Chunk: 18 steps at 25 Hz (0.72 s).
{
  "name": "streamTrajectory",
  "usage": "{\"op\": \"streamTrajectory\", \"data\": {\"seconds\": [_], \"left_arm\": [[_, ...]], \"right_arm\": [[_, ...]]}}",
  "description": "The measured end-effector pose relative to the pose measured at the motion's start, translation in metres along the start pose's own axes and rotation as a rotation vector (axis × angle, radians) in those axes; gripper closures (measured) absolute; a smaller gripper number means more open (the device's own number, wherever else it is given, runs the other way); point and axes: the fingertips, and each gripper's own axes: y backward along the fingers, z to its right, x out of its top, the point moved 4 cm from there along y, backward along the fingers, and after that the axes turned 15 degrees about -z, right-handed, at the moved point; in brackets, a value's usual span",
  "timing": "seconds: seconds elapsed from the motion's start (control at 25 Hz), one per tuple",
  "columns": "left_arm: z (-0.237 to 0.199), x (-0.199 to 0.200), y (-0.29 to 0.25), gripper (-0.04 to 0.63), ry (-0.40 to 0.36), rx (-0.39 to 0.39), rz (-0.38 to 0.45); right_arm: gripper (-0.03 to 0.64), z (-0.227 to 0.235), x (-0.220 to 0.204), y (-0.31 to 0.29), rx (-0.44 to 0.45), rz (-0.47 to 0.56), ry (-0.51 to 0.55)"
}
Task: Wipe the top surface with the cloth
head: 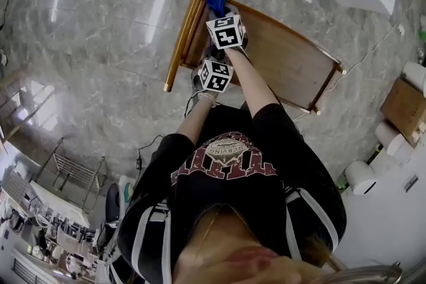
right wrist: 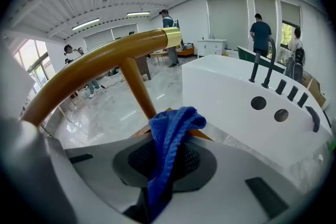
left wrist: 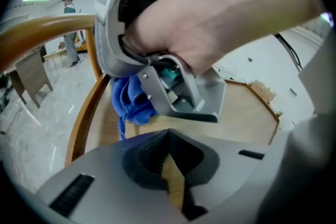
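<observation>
Two grippers are held close together over the far left end of a wooden top (head: 286,60), beside a golden rail (head: 186,30) that runs along its left edge. The right gripper (right wrist: 167,155) is clamped on a blue cloth (right wrist: 172,134). A fold is pinched between the dark pads, and a bunch sticks up beyond the tips. The left gripper (left wrist: 168,139) is held just on the near side of the right one. Its jaws are brought together at the tips with nothing caught between them, and only a sliver of wood is seen through the narrow gap behind.

In the left gripper view the cloth is seen hanging from the right gripper down to the far left corner of the top, right next to the rail. Contact with the wood cannot be told for certain. A hand (left wrist: 220,23) is wrapped around the right gripper's handle. A white tub (right wrist: 247,97) is seen beyond the far end of the top, and grey marble floor (head: 100,43) is seen around it.
</observation>
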Motion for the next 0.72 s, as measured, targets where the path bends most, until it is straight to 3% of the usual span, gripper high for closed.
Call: {"op": "streamTrajectory", "data": {"seconds": [0.12, 0.32, 0.72], "left_arm": [[0.002, -0.004, 0.0, 0.548, -0.066, 0.034, 0.025], [0.0, -0.001, 0.0, 0.548, 0.047, 0.011, 0.017], [0.0, -0.002, 0.0, 0.548, 0.033, 0.01, -0.015]], "right_arm": [[0.561, -0.001, -0.001, 0.0, 0.009, -0.003, 0.03], [0.561, 0.003, -0.003, 0.001, 0.039, 0.008, 0.051], [0.561, 0.008, -0.012, 0.005, 0.054, 0.018, 0.029]]}}
